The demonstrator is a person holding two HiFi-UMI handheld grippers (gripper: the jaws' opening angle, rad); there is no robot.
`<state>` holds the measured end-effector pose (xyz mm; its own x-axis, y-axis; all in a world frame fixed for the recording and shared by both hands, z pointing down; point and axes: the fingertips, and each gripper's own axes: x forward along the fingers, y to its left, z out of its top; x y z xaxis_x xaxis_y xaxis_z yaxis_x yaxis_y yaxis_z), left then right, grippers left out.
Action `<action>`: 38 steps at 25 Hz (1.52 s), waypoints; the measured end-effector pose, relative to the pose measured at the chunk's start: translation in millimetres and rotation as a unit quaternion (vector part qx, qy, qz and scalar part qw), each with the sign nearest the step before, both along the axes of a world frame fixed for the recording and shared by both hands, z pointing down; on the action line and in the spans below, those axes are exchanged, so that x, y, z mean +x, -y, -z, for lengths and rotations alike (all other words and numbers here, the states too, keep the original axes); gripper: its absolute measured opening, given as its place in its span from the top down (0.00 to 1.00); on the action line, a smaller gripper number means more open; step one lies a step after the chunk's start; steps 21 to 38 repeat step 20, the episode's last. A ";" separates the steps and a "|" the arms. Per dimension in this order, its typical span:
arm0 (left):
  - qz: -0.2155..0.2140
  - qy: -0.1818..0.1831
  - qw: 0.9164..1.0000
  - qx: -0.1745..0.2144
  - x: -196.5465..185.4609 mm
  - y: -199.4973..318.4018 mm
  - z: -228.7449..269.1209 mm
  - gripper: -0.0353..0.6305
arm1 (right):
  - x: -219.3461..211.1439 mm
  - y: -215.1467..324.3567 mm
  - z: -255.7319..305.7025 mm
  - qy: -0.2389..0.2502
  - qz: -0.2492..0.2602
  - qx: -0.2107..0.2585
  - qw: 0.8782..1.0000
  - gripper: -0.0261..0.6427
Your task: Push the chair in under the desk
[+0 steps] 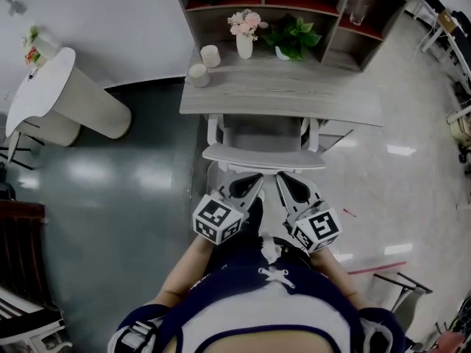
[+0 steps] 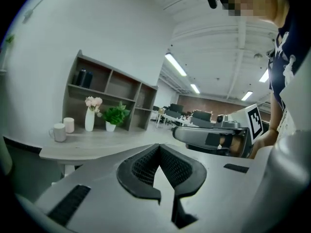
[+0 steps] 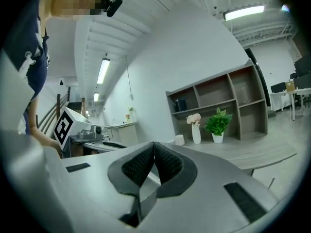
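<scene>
Currently in hand: the closing stage of the push, by my reading. The chair stands square to the desk, its seat partly beneath the top and its backrest just short of the front edge.
Chair position: centred in the knee gap, with both back posts showing between the desk edge and the top rail. The top hides how deep the seat reaches under it.
Left gripper: just behind the left half of the backrest rail; its fingers are pressed together with nothing between them.
Right gripper: just beside the left one, behind the rail's right half; its fingers are likewise pressed together and empty.
Contact: the head view does not settle whether either tip touches the rail, and neither gripper view shows the chair.
Next move calls for: if the chair is to go further in, both closed tips set against the rail and an even, level shove toward the desk, so the chair does not twist.
Watch: the mug by the desk's left front corner, should the chair knock the desk.
</scene>
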<state>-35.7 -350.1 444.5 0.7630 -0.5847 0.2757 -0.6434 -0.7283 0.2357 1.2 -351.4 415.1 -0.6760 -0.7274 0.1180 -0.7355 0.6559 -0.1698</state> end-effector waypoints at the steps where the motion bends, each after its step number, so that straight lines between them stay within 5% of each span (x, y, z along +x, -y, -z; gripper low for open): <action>1: -0.002 0.004 1.000 0.002 0.8 -4.7 -0.5 0.93 | -0.5 -4.5 -1.9 -0.002 0.003 -0.003 1.000 0.94; 20: 0.012 0.023 1.000 0.015 -0.8 -63.3 -8.5 0.93 | 8.7 -67.8 -20.3 -0.017 -0.003 -0.030 0.999 0.94; 38: 0.012 0.023 1.000 0.015 -0.8 -63.3 -8.5 0.93 | 8.7 -67.8 -20.3 -0.017 -0.003 -0.030 0.999 0.94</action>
